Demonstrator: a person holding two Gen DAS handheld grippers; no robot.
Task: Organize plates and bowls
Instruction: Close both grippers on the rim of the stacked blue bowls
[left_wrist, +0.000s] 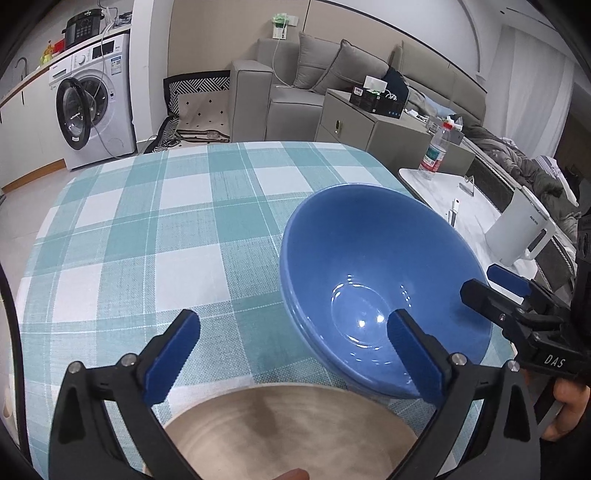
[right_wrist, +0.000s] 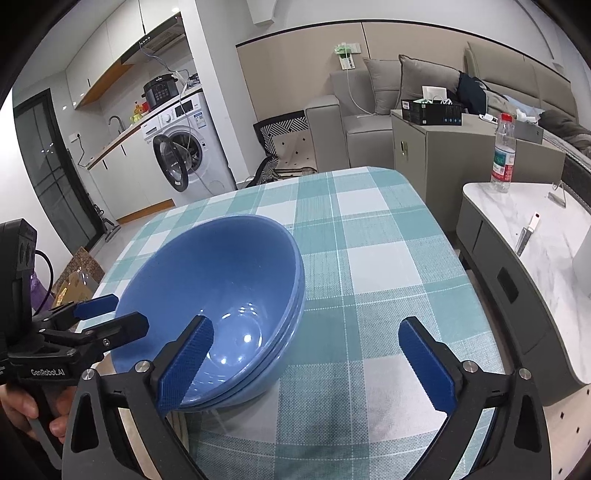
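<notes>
Round beige plate (left_wrist: 288, 432) is seen at lower centre, unstacked. Nested glossy blue bowls (left_wrist: 376, 280) are stacked right of centre. Left gripper (left_wrist: 291, 354) and right gripper (right_wrist: 306, 365): jaws wide, empty.

You've got approx 3 glossy blue ceramic bowls (right_wrist: 221, 280) nested in 1 stack, going by the rims at the side; exact no. hard to tell. 1 round beige matte plate (left_wrist: 288, 432) sits at the near edge. 2 black two-finger grippers w/ blue pads: left gripper (left_wrist: 291, 354), right gripper (right_wrist: 306, 362). Off the table: 1 clear plastic water bottle w/ red cap (right_wrist: 503, 153), 1 white electric kettle (left_wrist: 517, 236), 1 white front-load washing machine (left_wrist: 94, 107).
</notes>
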